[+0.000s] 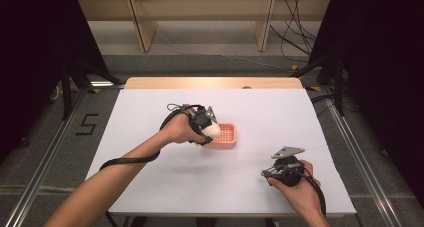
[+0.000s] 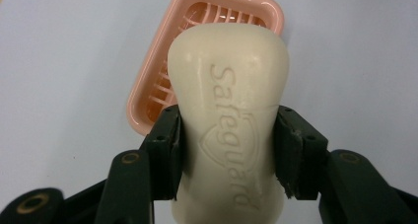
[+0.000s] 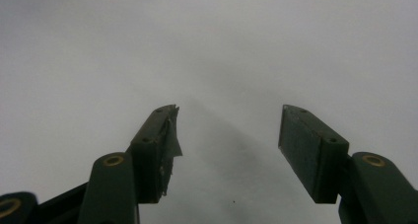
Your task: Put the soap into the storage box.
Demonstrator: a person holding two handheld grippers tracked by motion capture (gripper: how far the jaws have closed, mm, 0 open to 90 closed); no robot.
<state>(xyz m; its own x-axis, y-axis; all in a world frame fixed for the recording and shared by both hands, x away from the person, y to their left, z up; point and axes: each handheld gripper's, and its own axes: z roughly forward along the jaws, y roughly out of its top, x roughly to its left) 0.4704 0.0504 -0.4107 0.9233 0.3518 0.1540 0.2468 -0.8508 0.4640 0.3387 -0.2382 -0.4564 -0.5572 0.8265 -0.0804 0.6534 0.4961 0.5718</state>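
A cream bar of soap (image 2: 229, 100) with raised lettering is clamped between the black jaws of my left gripper (image 2: 227, 120). In the high view the left gripper (image 1: 209, 131) holds the soap (image 1: 213, 131) just over the left end of a pink slatted soap dish (image 1: 227, 135). The dish (image 2: 162, 81) lies on the white table behind the soap, partly hidden by it. My right gripper (image 1: 284, 173) rests near the table's front right, and its jaws (image 3: 227, 135) stand apart with nothing between them.
The white table top (image 1: 150, 137) spreads around the dish, with a wooden strip (image 1: 215, 82) along its far edge. Metal rails run along both sides of the table. Cables lie on the floor at the back right (image 1: 295, 42).
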